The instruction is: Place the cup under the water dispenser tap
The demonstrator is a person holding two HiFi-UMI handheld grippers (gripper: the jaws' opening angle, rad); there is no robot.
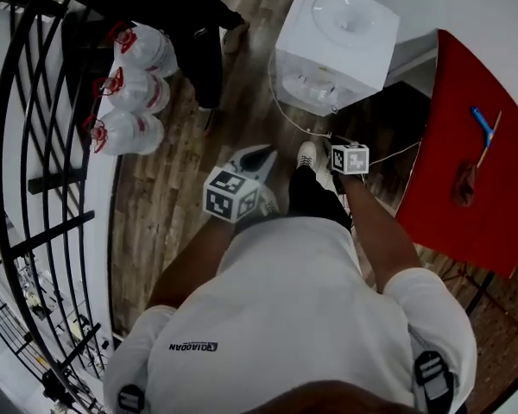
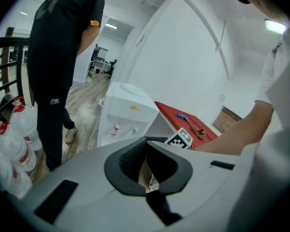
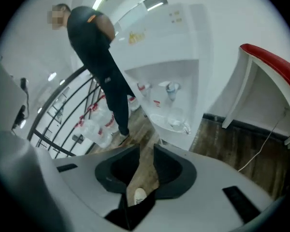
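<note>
A clear plastic cup [image 3: 176, 118] stands on the drip tray of the white water dispenser [image 3: 174, 57], just below its silver tap [image 3: 171, 87]. The dispenser [image 1: 337, 37] sits on the wooden floor ahead of me and shows in the left gripper view too [image 2: 123, 115]. My right gripper [image 3: 144, 149] hangs a short way back from the cup, open, with only floor and my shoe between its jaws. It shows in the head view [image 1: 338, 143] near the dispenser's base. My left gripper [image 2: 145, 141] is shut and empty, held lower left of the dispenser [image 1: 261, 153].
A red table [image 1: 466, 102] carrying a blue pen stands right of the dispenser. Large water bottles [image 1: 129, 89] lie at the left by a black railing [image 1: 34, 145]. A person in black [image 1: 190, 24] stands left of the dispenser. A white cable [image 1: 293, 119] runs along the floor.
</note>
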